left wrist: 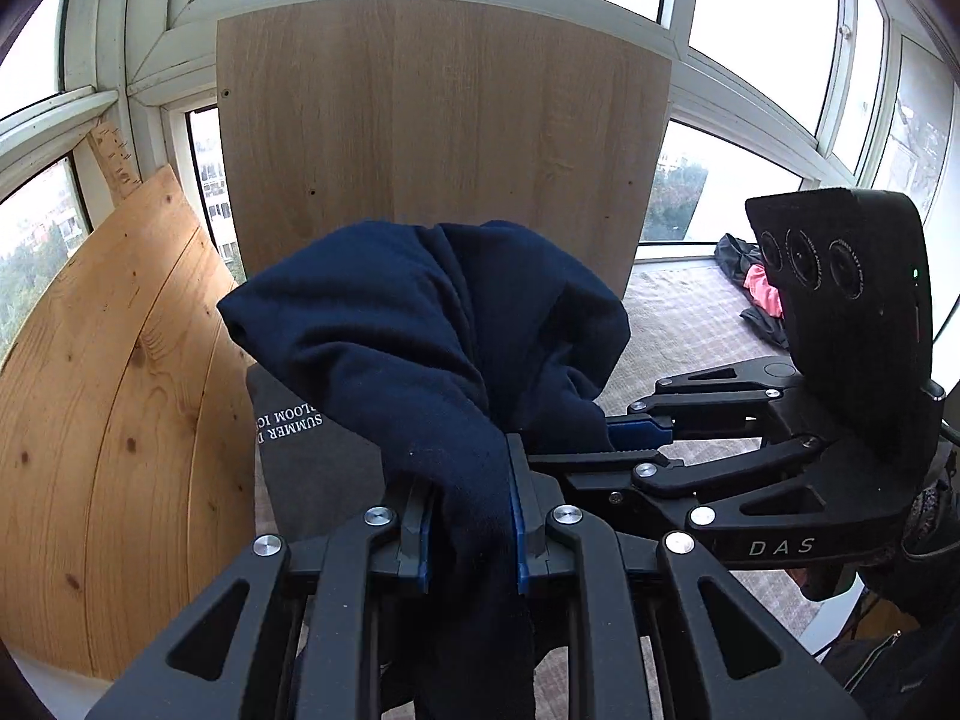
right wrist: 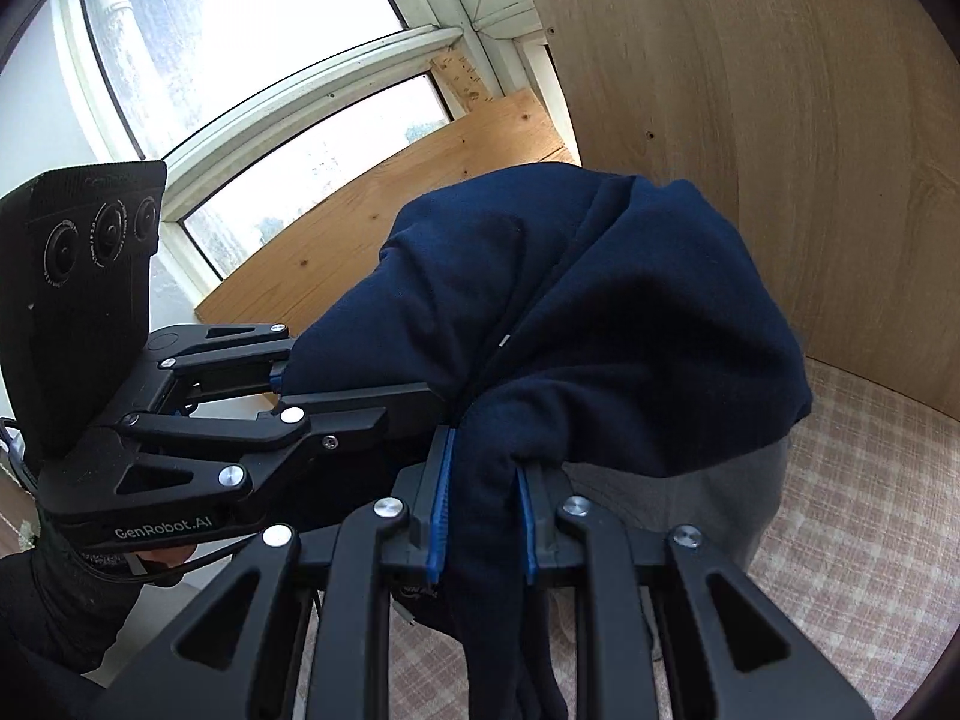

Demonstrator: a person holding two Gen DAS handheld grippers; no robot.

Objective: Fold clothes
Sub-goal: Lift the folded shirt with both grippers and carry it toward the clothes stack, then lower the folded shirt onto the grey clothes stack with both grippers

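Note:
A navy blue garment (left wrist: 420,324) hangs bunched in the air between both grippers. In the left wrist view, my left gripper (left wrist: 471,480) is shut on a thick fold of it, the cloth draping down between the blue pads. My right gripper (left wrist: 624,444) comes in from the right, its fingertips buried in the same cloth. In the right wrist view the right gripper (right wrist: 486,474) is clamped on another fold of the navy garment (right wrist: 600,312), and the left gripper (right wrist: 288,378) grips it from the left. Below lies a grey garment (left wrist: 312,456) with white lettering.
A checked cloth (right wrist: 852,510) covers the surface underneath. A tall pale wood panel (left wrist: 444,138) and a pine board (left wrist: 120,408) lean against the windows behind. A pile of dark and pink clothes (left wrist: 756,282) lies at the far right.

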